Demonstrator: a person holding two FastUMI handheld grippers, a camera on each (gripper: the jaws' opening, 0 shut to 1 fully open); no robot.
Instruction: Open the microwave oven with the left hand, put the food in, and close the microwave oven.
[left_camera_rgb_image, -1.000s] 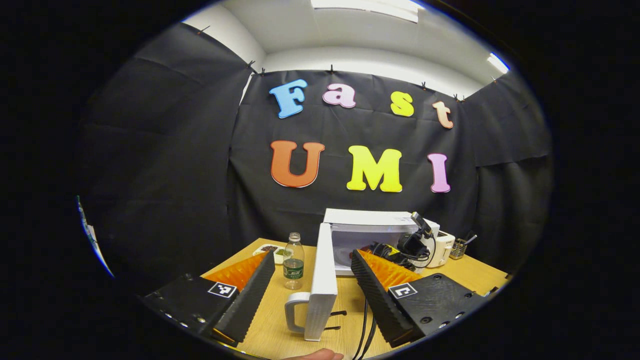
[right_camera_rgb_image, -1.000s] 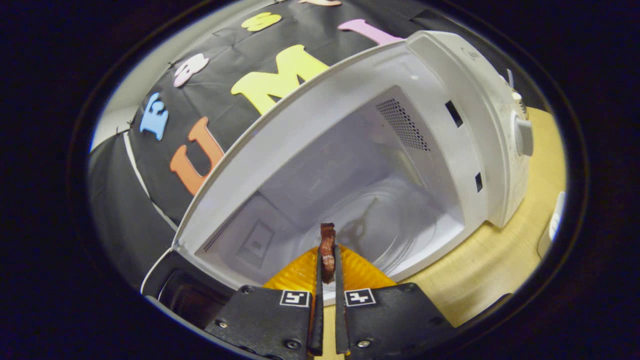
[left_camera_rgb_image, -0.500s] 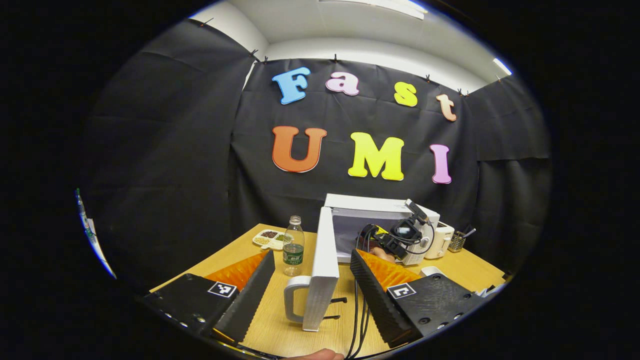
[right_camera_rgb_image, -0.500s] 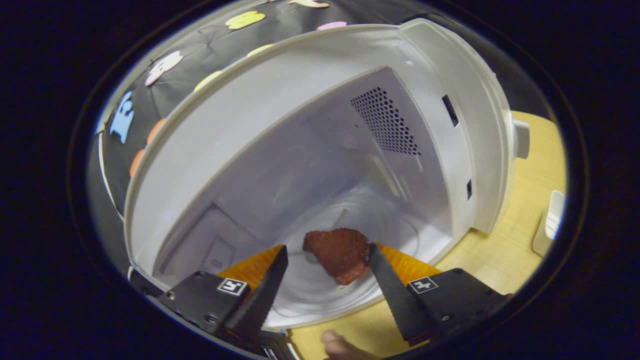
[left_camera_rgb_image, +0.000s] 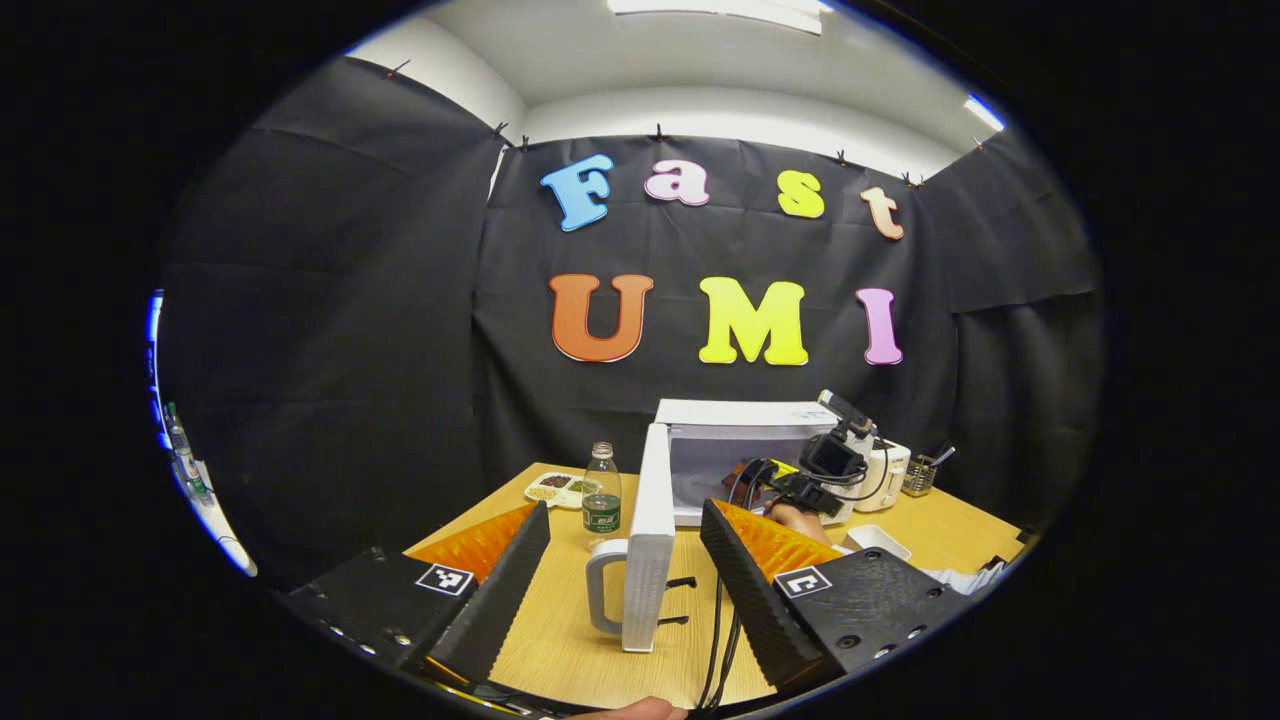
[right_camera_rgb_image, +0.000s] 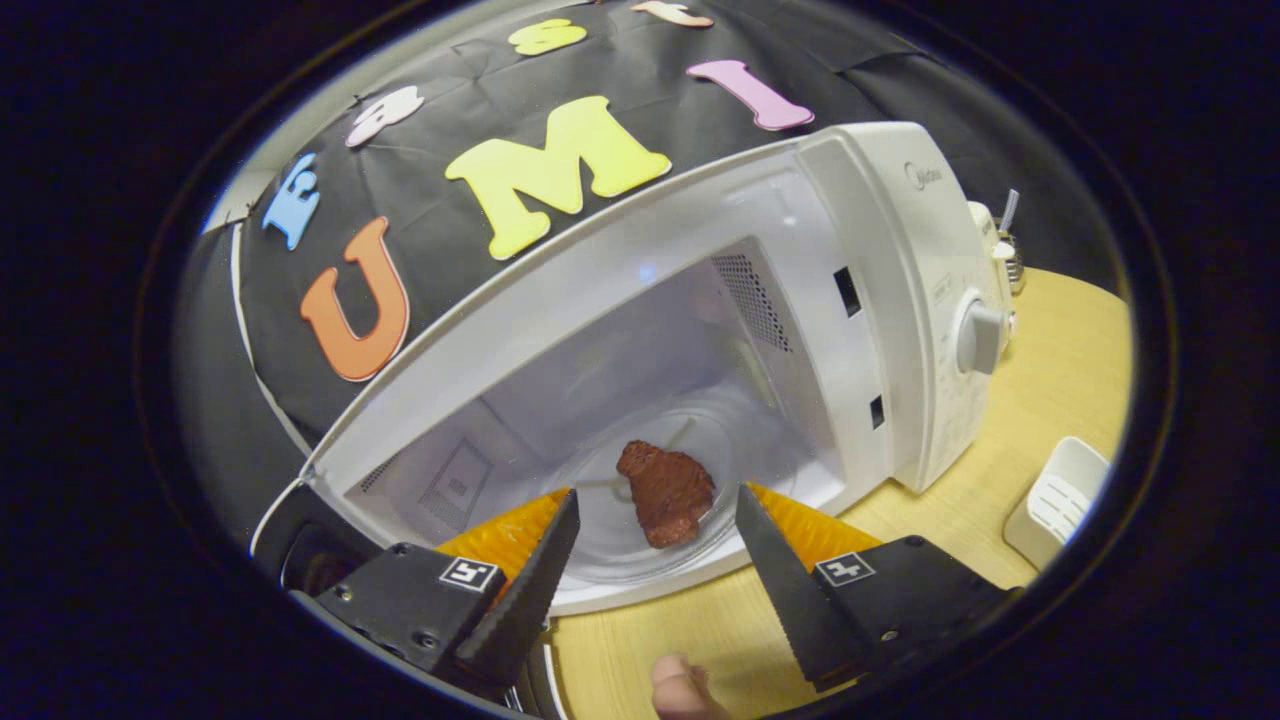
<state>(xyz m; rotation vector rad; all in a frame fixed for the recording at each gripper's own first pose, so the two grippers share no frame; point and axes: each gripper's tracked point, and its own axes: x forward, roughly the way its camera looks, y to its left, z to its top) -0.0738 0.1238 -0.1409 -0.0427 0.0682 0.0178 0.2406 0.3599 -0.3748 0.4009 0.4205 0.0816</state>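
Left gripper view: the left gripper (left_camera_rgb_image: 625, 560), jaws spread, empty, faces the door (left_camera_rgb_image: 650, 530) edge-on, its handle (left_camera_rgb_image: 605, 598) between the fingers.

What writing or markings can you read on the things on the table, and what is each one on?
None can be read.
Microwave: a small logo near the top of its front panel and fine print around the knob, too small to read.
Water bottle: a green label, blurred.
Left hand-held gripper and right hand-held gripper: square black-and-white code markers, patterns rather than words.
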